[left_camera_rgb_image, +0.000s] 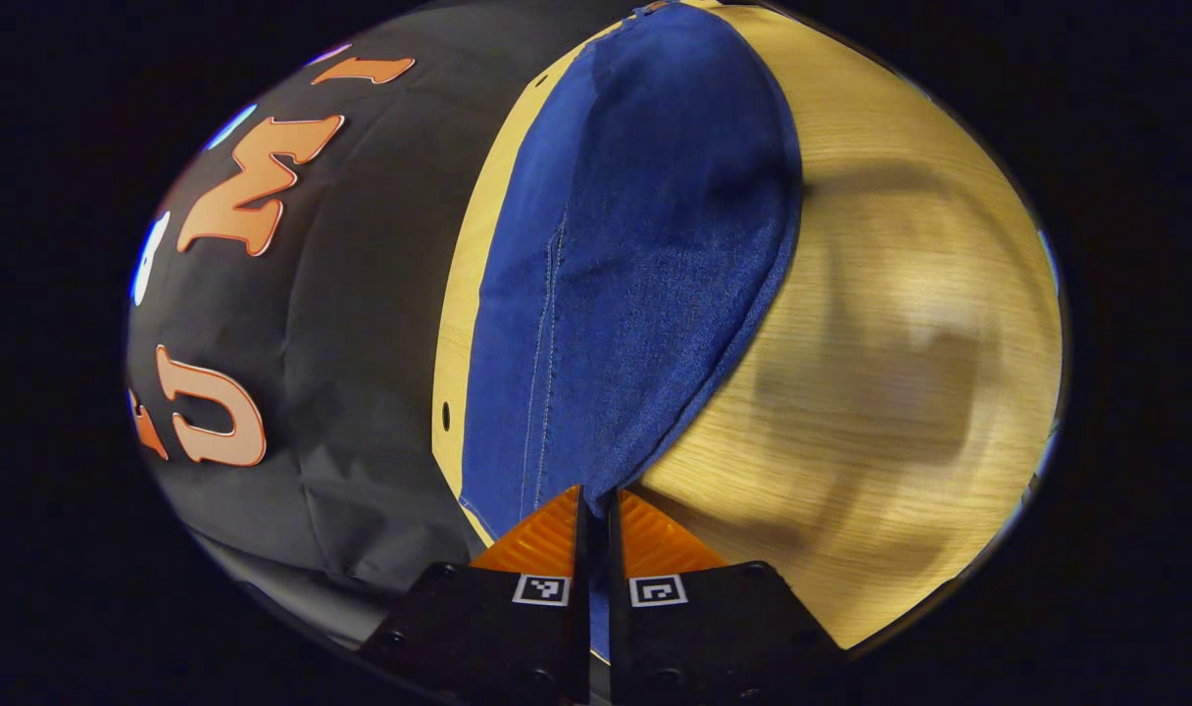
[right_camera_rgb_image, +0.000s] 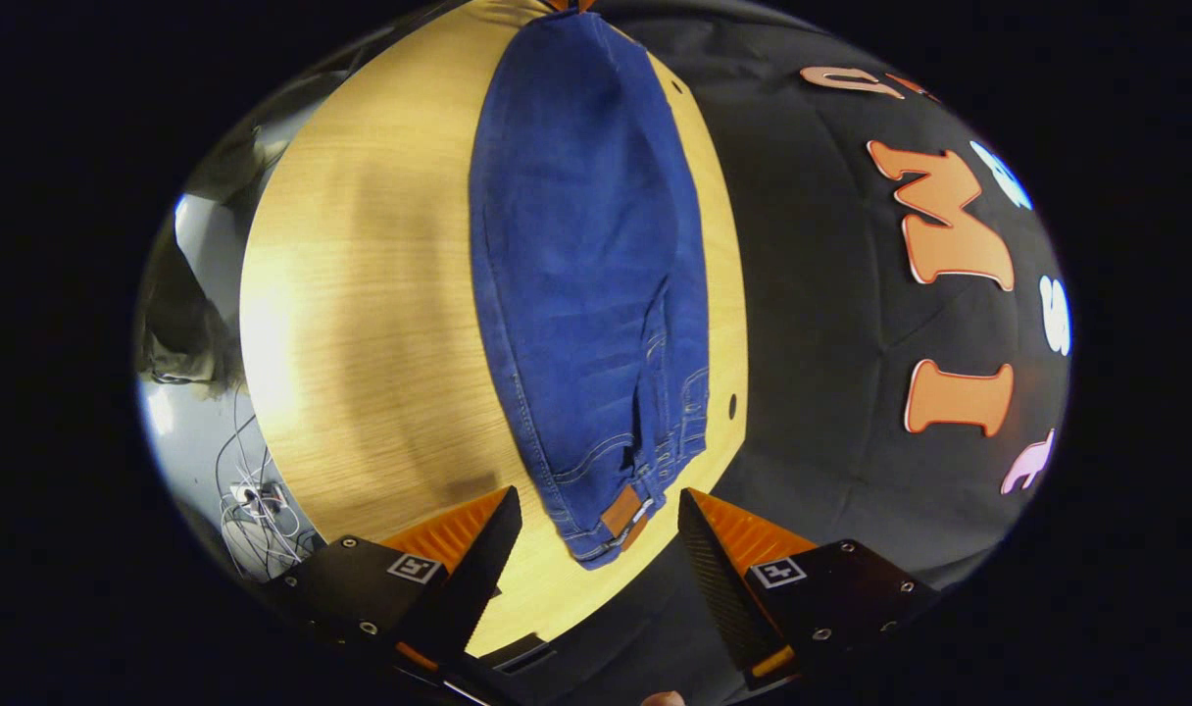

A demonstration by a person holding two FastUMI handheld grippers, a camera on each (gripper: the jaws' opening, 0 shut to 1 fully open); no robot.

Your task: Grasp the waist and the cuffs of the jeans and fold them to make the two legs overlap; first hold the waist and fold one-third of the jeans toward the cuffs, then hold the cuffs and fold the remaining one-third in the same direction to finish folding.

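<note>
In the left gripper view, the left gripper (left_camera_rgb_image: 596,510) is pinching the cuff end of the jeans (left_camera_rgb_image: 635,255), its two fingers pressed close together with a sliver of blue denim showing in the narrow slot between them. From those fingers the jeans are stretching straight ahead over the wooden table (left_camera_rgb_image: 910,392), the legs lying one on the other, with a stitched side seam running forward just to the left of the fingers. Bare tabletop is spreading out to the right of this gripper, carrying soft shadows, and the table's edge with a small dark hole is lying just left of the denim. In the right gripper view, the right gripper (right_camera_rgb_image: 596,515) is hovering with its fingers spread wide apart, one to each side of the waist of the jeans (right_camera_rgb_image: 586,275). The waistband, with its brown leather patch (right_camera_rgb_image: 623,512), is lying between the two fingertips without either finger pressing on it. The jeans are running away from this gripper toward the far end of the table (right_camera_rgb_image: 361,343), and tangled cables (right_camera_rgb_image: 253,500) are lying beyond the table edge to the gripper's left.
</note>
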